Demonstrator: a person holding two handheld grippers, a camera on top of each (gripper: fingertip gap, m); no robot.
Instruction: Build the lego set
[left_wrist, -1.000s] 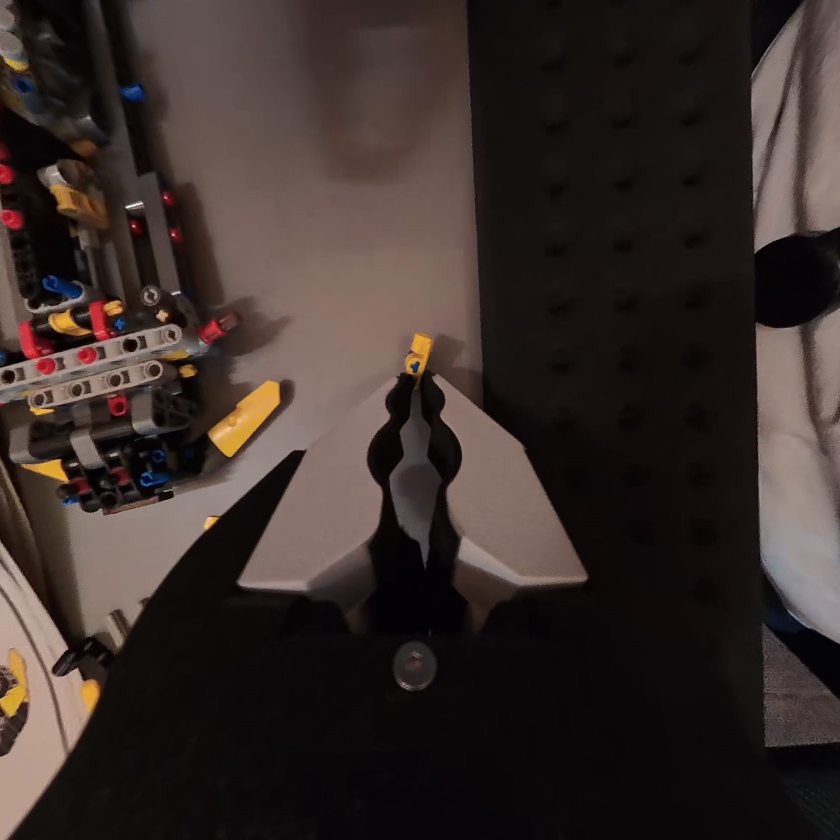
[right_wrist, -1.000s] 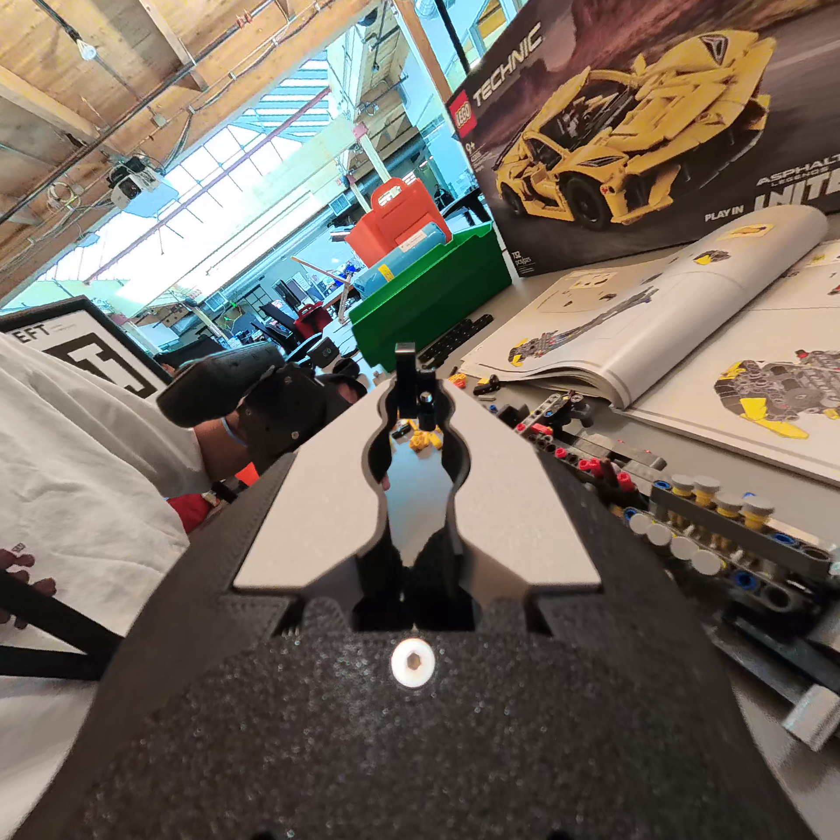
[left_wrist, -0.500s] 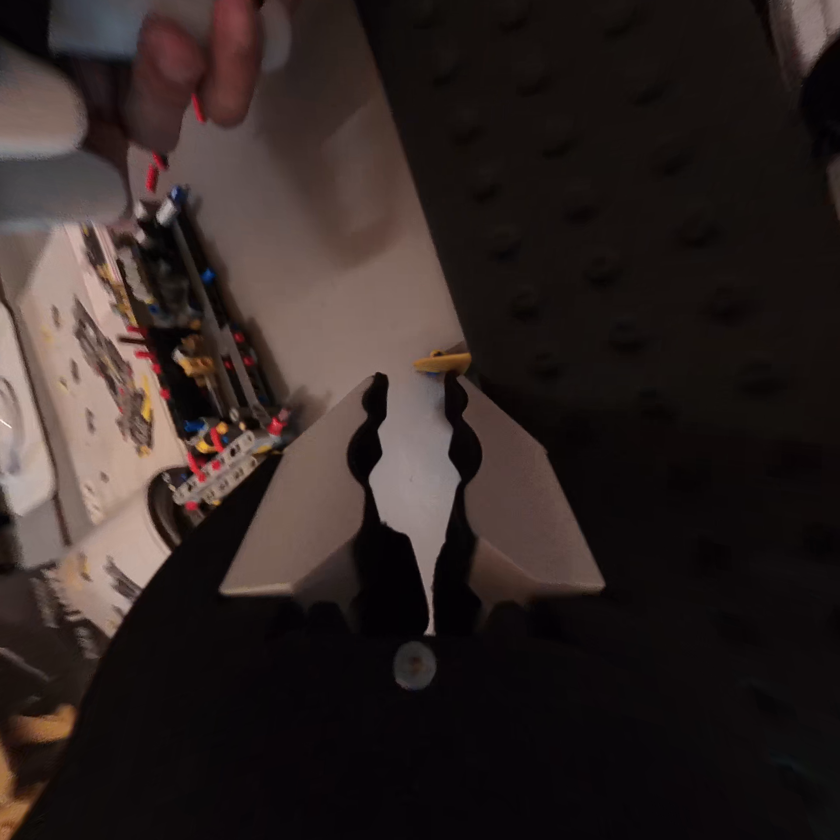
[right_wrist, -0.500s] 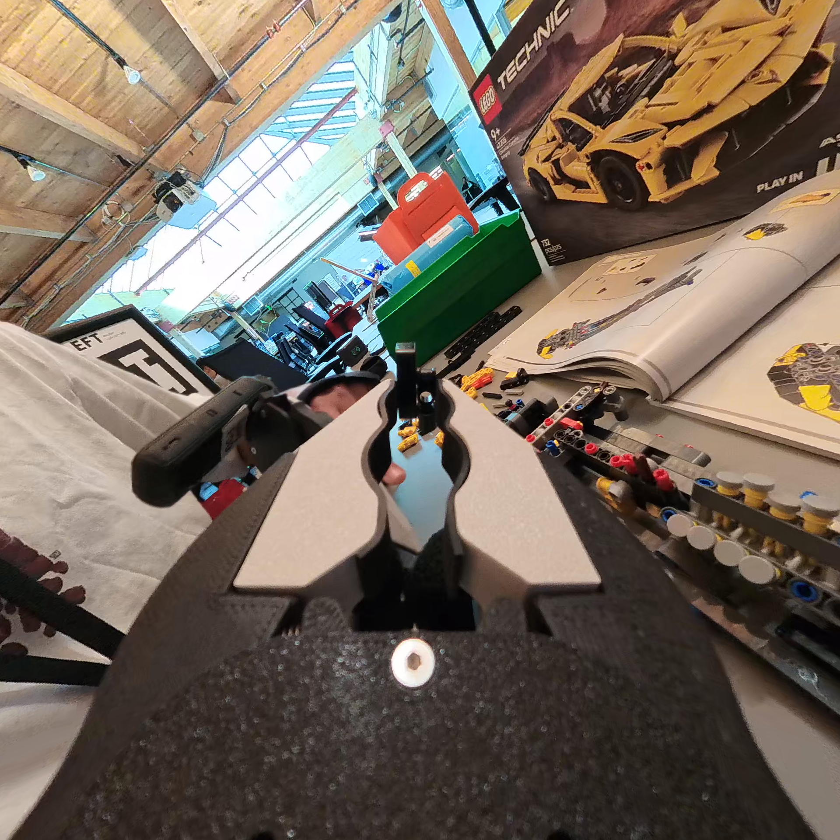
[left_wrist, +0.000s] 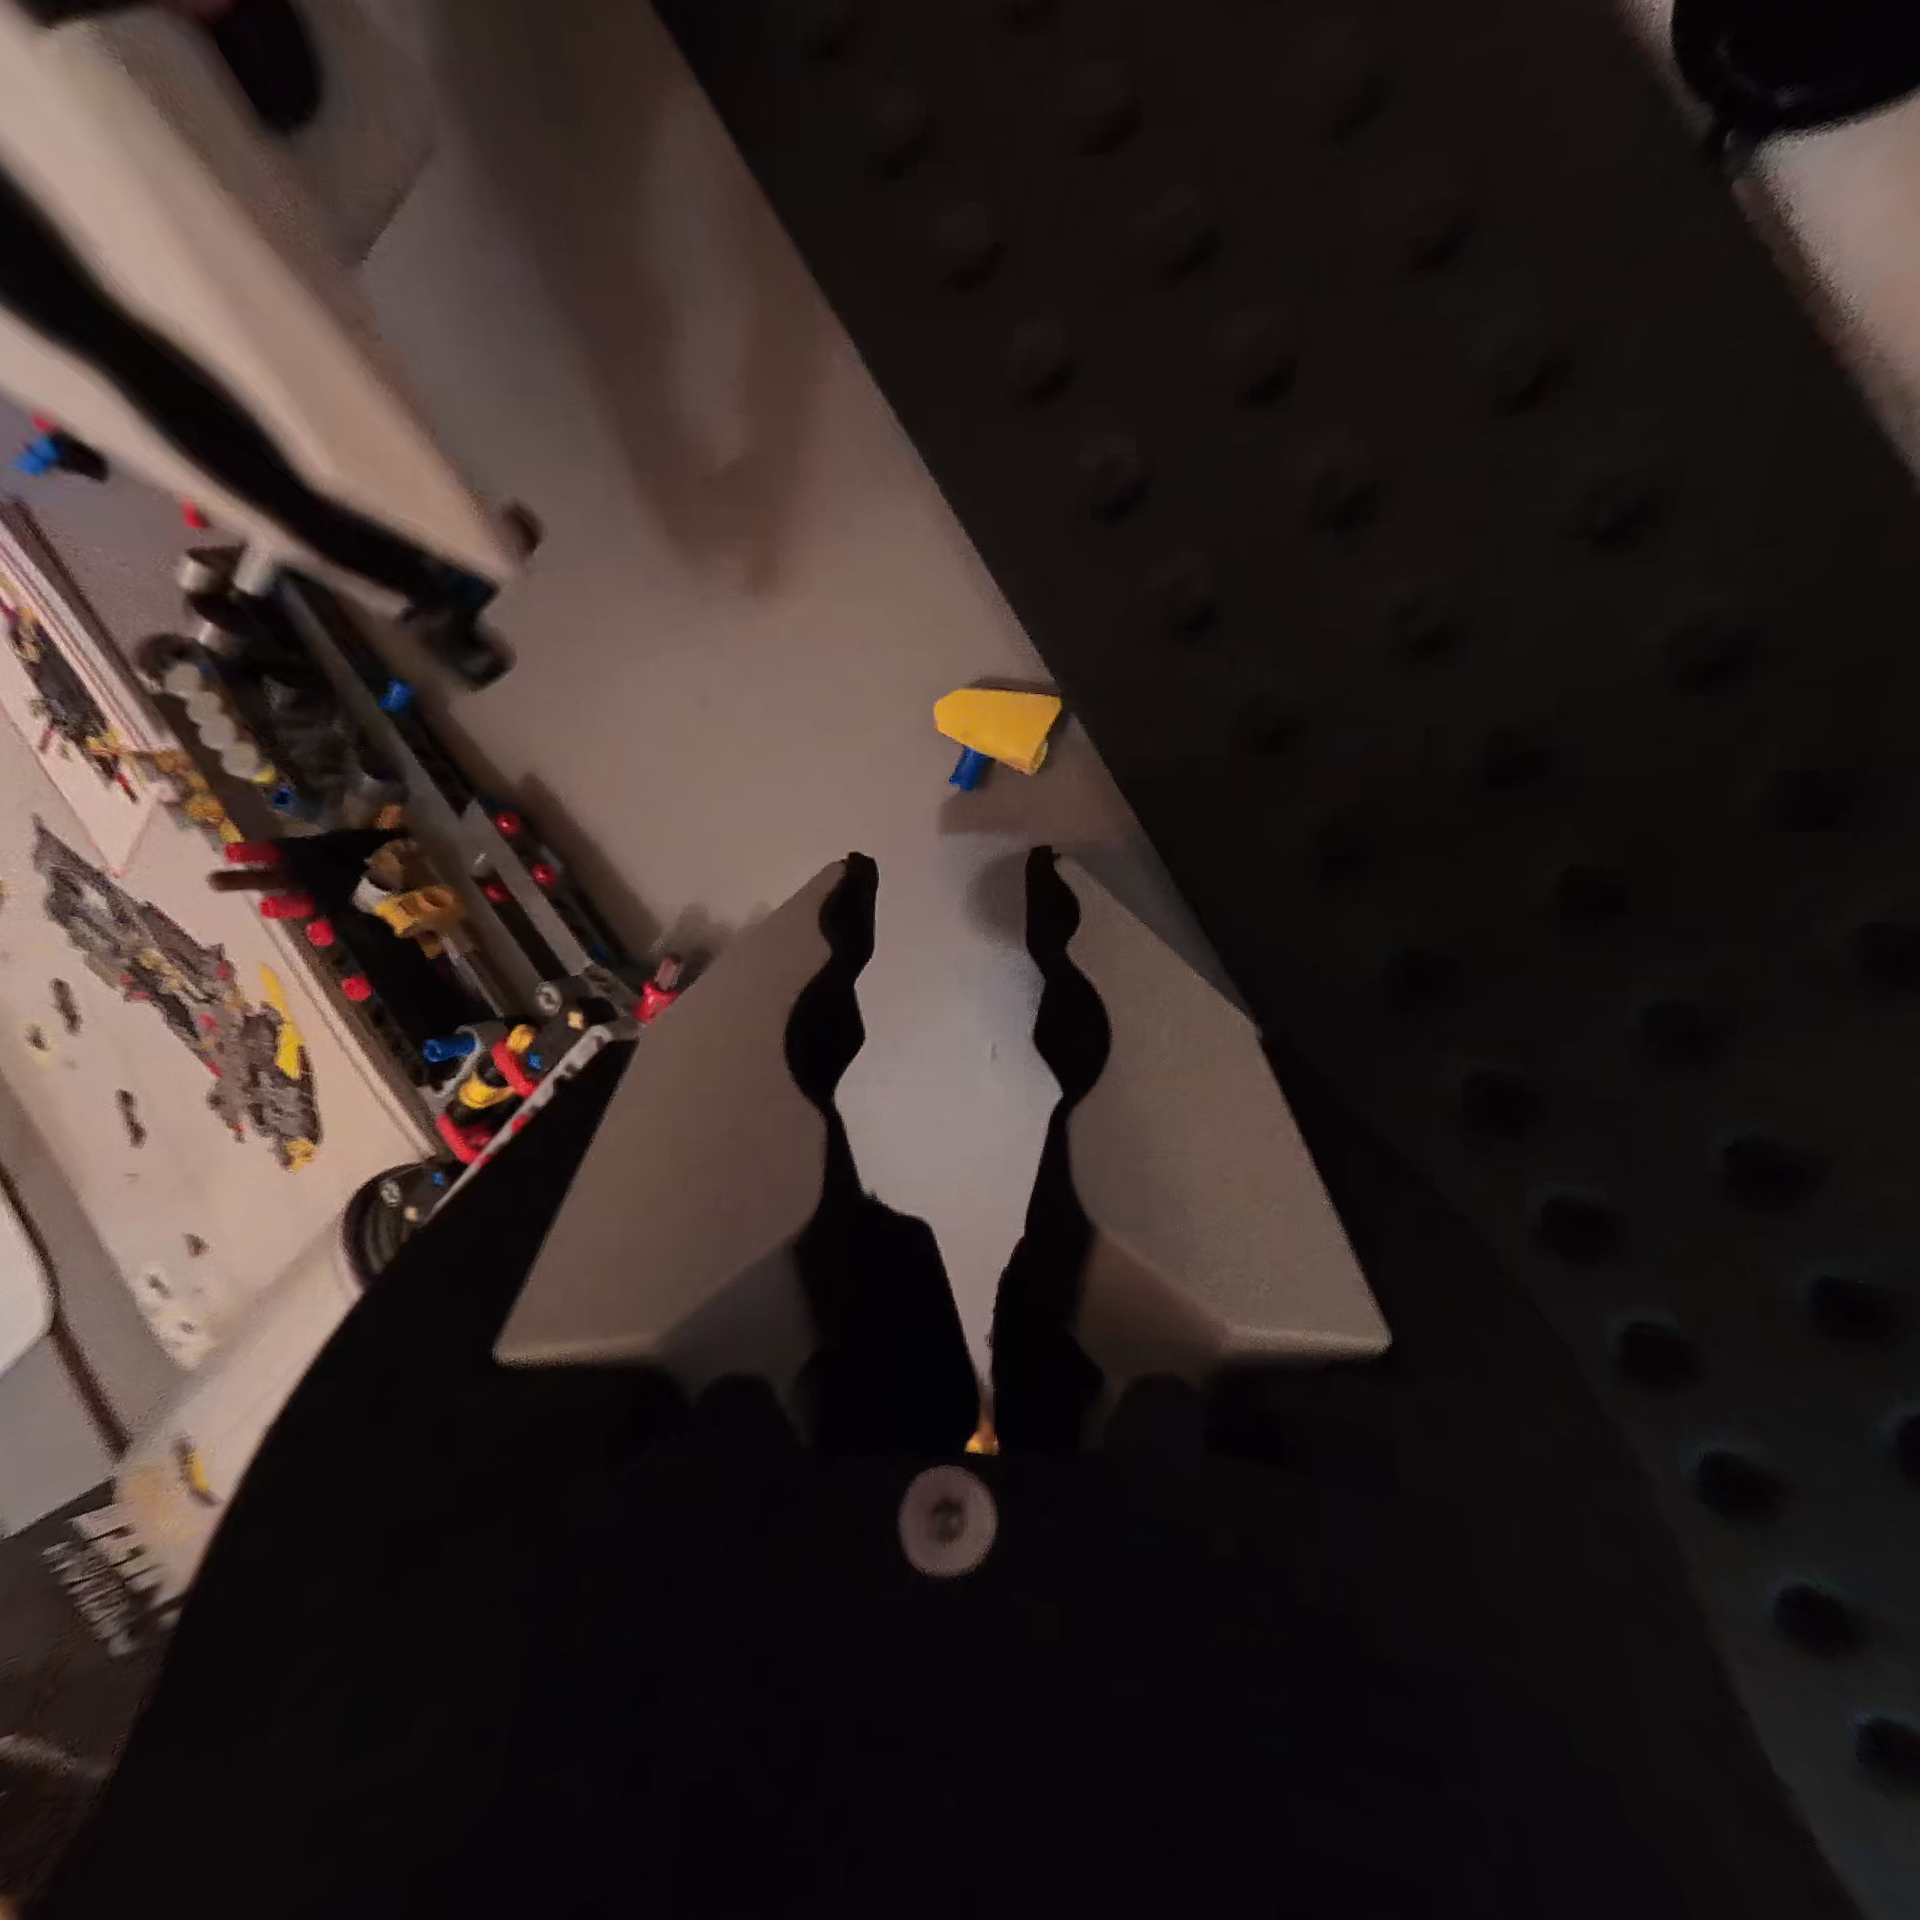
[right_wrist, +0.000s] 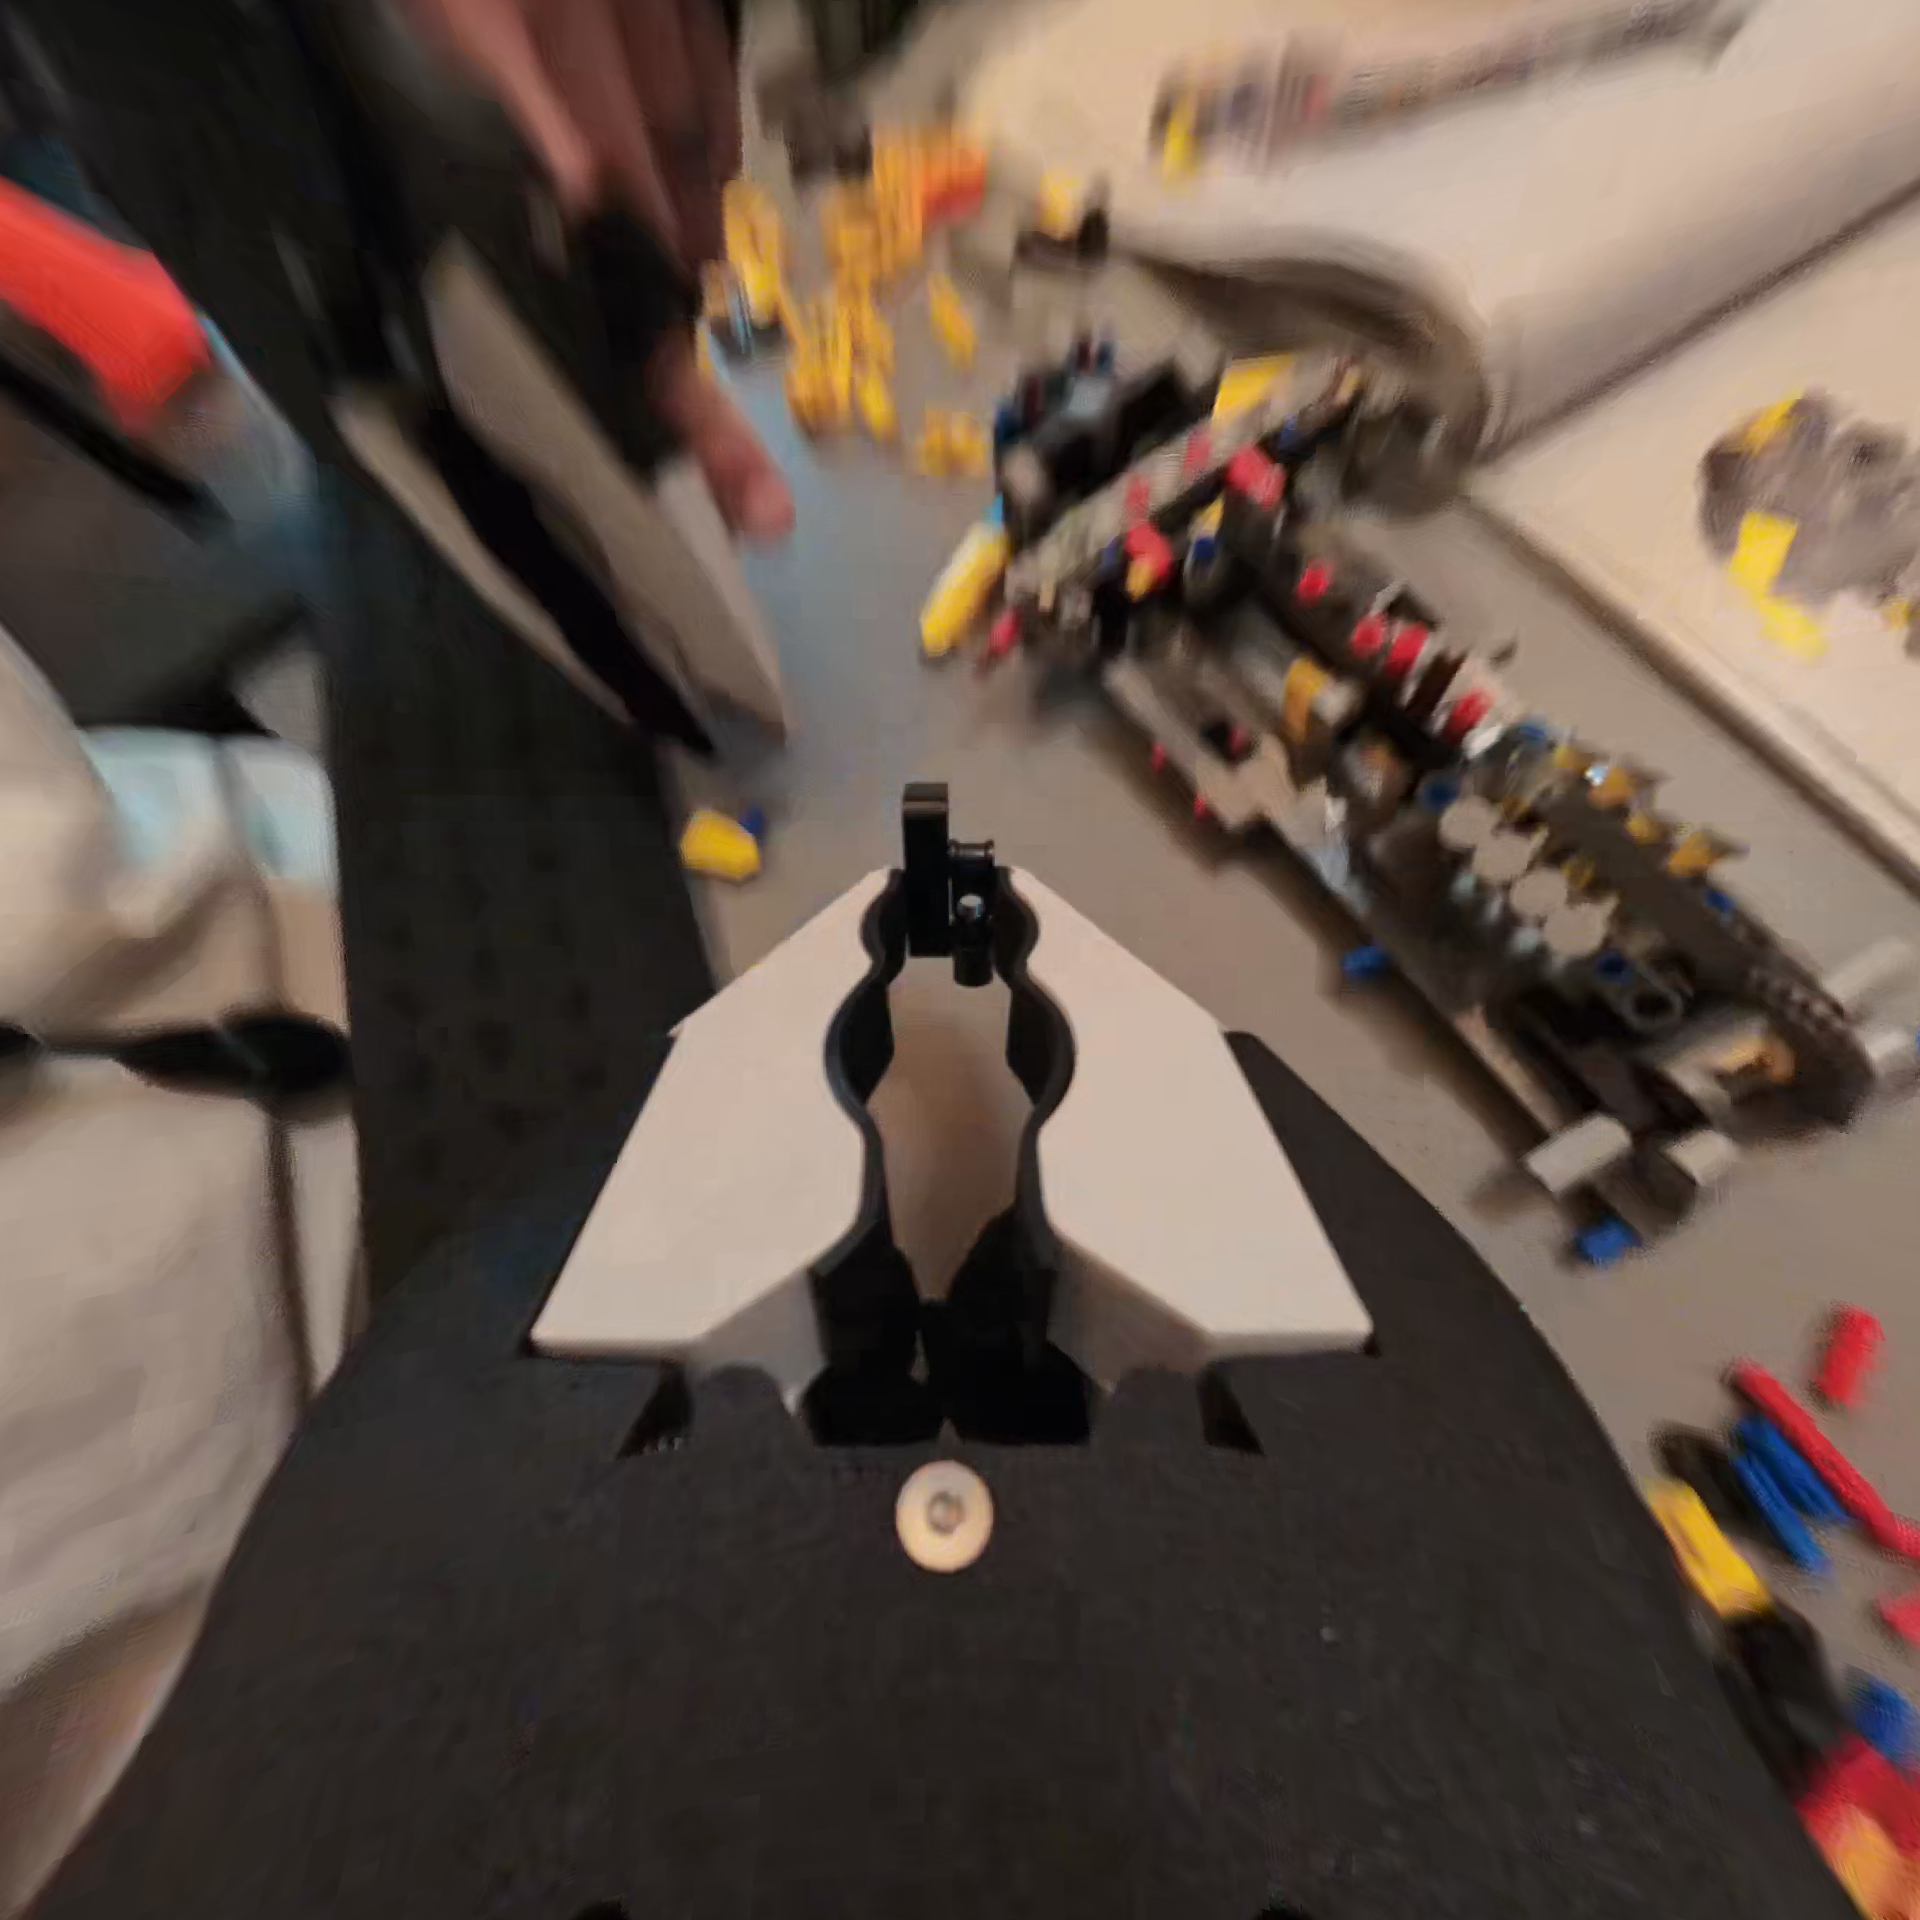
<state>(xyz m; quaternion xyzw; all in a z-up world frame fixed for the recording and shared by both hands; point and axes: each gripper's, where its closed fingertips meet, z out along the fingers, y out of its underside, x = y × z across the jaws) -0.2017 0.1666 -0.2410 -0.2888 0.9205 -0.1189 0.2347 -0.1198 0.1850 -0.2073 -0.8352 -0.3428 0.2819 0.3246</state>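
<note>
Grippers: two. The left gripper (left_wrist: 948, 868) hangs over the table with its jaws apart and nothing between them; the right gripper (right_wrist: 948, 904) is clamped on a small black piece (right_wrist: 940, 894) that sticks up past its tips.
Yellow piece: one, with a blue peg (left_wrist: 968, 767) in it. The yellow piece (left_wrist: 1000, 725) lies loose on the grey table (left_wrist: 727, 707), just ahead of the open left jaws, against the edge of the dark studded mat (left_wrist: 1455, 623).
Half-built model: one long frame (right_wrist: 1403, 790) of grey and black beams with red, blue and yellow pins, on the table to the right of the right gripper.
Around it: an open instruction booklet (right_wrist: 1558, 343) beyond the frame, a scatter of yellow parts (right_wrist: 852, 312) farther back, and red and blue pins (right_wrist: 1808, 1455) near the right edge.
In the way: nothing lies between the left jaws and the yellow piece.
Views: only the right wrist view shows the black piece; it is heavily blurred, and shows the left gripper (right_wrist: 727, 717) above the yellow piece (right_wrist: 719, 844). The left wrist view shows the mat's studs and the booklet (left_wrist: 156, 987) dimly.
</note>
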